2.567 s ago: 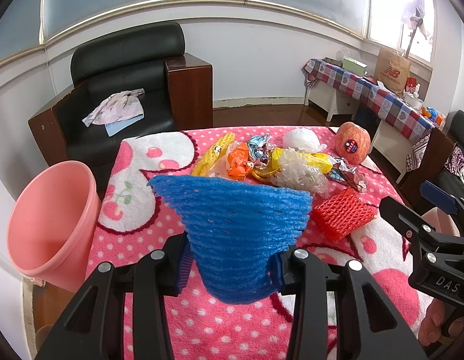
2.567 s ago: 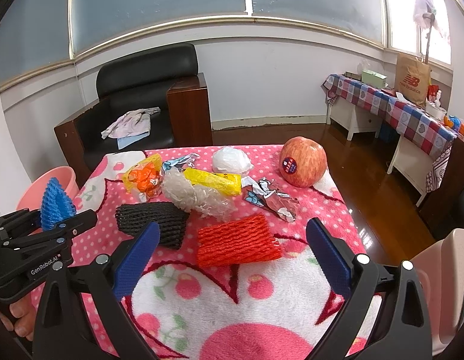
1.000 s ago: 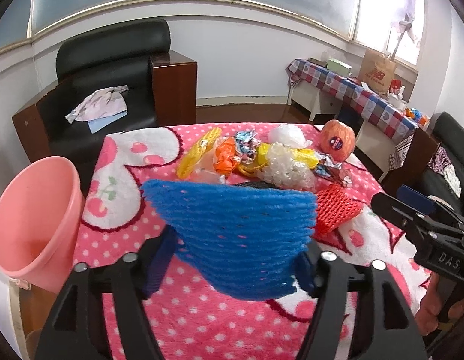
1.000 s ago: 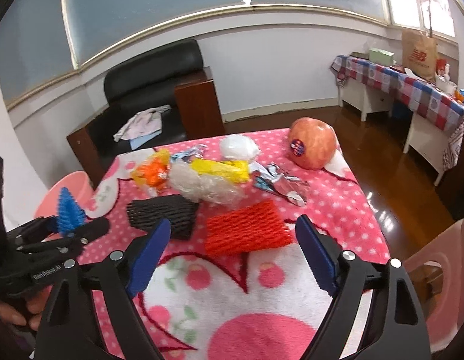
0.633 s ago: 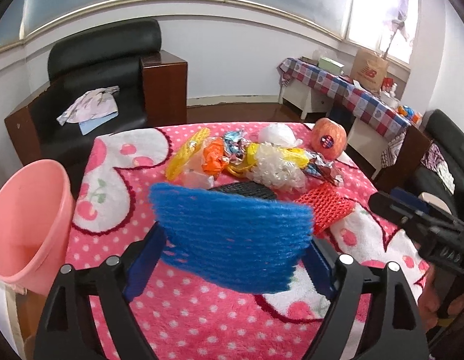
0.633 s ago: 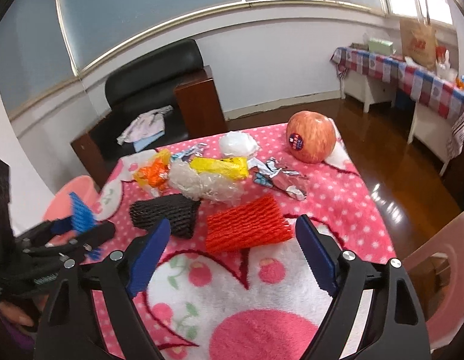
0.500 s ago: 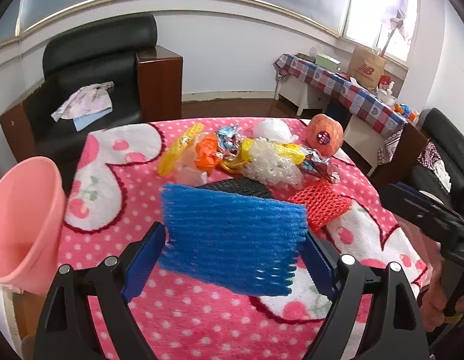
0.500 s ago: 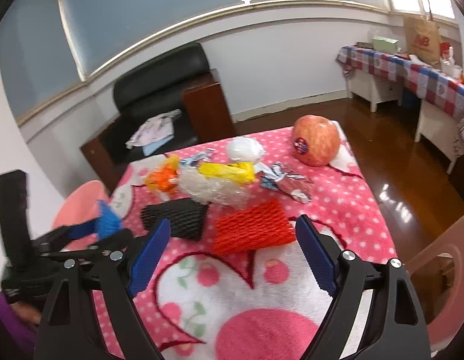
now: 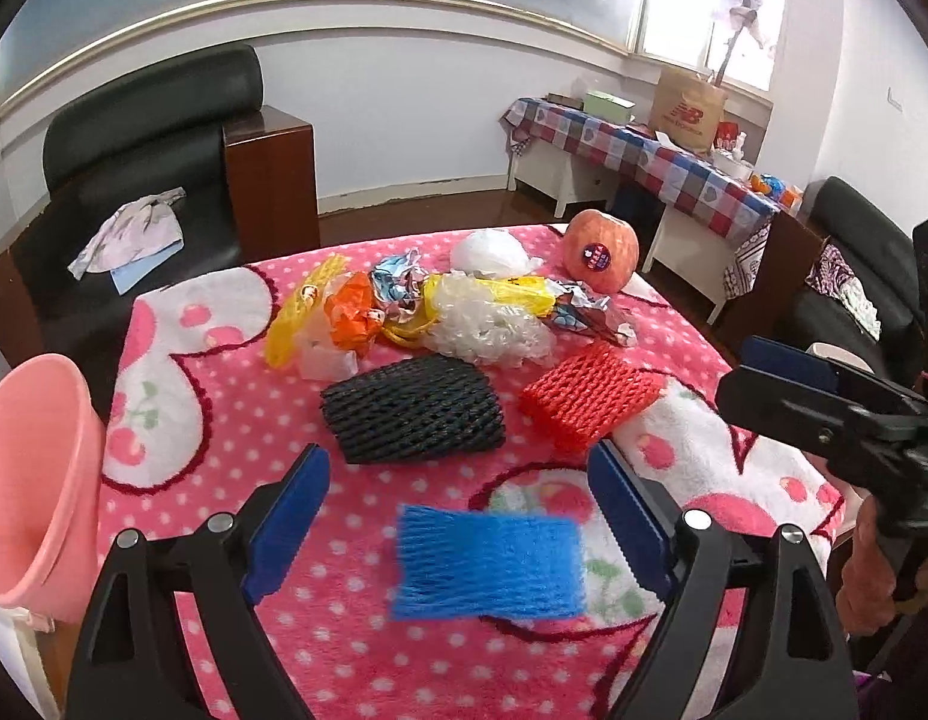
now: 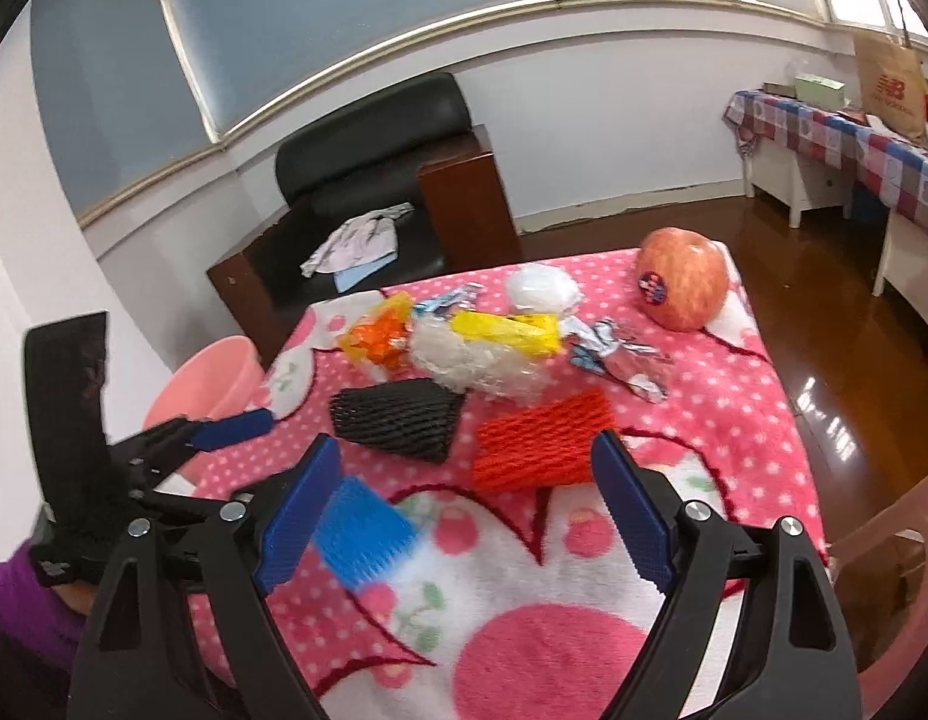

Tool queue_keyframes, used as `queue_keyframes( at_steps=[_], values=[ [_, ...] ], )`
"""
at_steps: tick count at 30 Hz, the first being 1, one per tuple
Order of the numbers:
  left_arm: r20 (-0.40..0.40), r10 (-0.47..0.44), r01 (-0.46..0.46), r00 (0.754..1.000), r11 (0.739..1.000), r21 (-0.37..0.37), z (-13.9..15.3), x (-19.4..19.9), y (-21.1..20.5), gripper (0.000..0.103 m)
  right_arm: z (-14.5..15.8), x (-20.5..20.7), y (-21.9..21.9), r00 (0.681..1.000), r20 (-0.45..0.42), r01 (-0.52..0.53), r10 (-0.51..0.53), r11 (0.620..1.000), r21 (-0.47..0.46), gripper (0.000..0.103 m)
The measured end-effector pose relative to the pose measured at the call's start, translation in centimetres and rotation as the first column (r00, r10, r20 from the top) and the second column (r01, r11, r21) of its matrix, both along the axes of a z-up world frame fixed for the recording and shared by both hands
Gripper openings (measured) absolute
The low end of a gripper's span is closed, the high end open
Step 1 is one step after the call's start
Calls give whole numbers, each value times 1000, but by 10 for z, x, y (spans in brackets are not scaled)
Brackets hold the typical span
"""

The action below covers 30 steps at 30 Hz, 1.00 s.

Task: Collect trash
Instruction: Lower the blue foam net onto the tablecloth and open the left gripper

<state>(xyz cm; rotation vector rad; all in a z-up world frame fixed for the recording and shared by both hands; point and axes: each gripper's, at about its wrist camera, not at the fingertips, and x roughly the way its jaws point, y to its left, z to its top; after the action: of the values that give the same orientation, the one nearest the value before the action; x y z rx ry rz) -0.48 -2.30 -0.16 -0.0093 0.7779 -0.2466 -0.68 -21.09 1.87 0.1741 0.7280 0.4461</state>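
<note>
My left gripper (image 9: 458,510) is open and empty. A blue foam net (image 9: 487,561) lies blurred on the pink blanket (image 9: 182,438) just below its fingers; it also shows in the right wrist view (image 10: 365,531). A black foam net (image 9: 413,408) and a red foam net (image 9: 589,396) lie beyond it. Further back is a heap of wrappers (image 9: 481,318) and an apple (image 9: 600,258). My right gripper (image 10: 464,510) is open and empty above the blanket's near part, with the red net (image 10: 541,444) ahead of it. A pink bin (image 9: 29,480) stands at the table's left edge.
A black armchair (image 9: 140,138) with cloths on it stands behind the table. A side table with a checked cloth (image 9: 655,156) is at the back right. A second pink bin edge (image 10: 901,576) shows at the right of the table.
My left gripper has opened and let go of the blue foam net, which has dropped onto the blanket in front of it. The right gripper has stayed open and shifted slightly.
</note>
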Motion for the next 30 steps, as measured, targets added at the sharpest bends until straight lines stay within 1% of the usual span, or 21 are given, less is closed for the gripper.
queue_keyframes(
  at_steps=[2, 6, 11, 16, 19, 21, 23, 30],
  values=[
    [2, 1, -1, 1000, 1000, 4, 2, -3, 5, 86, -4, 0, -5, 1000, -5, 20, -20, 1000, -14, 86],
    [-5, 5, -4, 1000, 999, 38, 2, -11, 12, 86, -14, 0, -12, 998, -27, 48, -49, 998, -30, 86],
    [-55, 23, -20, 998, 999, 44, -9, -21, 17, 82, -26, 0, -14, 996, -53, 64, -67, 997, -48, 86],
    [-87, 9, -6, 996, 999, 35, -20, -32, 10, 81, -36, -3, -13, 994, -75, 79, -84, 995, -68, 86],
    [-110, 1, 3, 994, 999, 38, -28, -33, 3, 78, -38, -5, -12, 993, -83, 82, -88, 994, -72, 86],
    [-122, 9, -2, 992, 998, 57, -32, -30, -2, 75, -39, -6, -11, 992, -85, 83, -89, 994, -76, 86],
    [-133, 16, -8, 991, 998, 55, -35, -28, -4, 74, -39, -7, -9, 993, -80, 85, -91, 993, -81, 86],
    [-136, 48, -37, 990, 996, 77, -36, -27, -9, 71, -36, -11, -4, 994, -68, 82, -89, 992, -93, 86]
  ],
)
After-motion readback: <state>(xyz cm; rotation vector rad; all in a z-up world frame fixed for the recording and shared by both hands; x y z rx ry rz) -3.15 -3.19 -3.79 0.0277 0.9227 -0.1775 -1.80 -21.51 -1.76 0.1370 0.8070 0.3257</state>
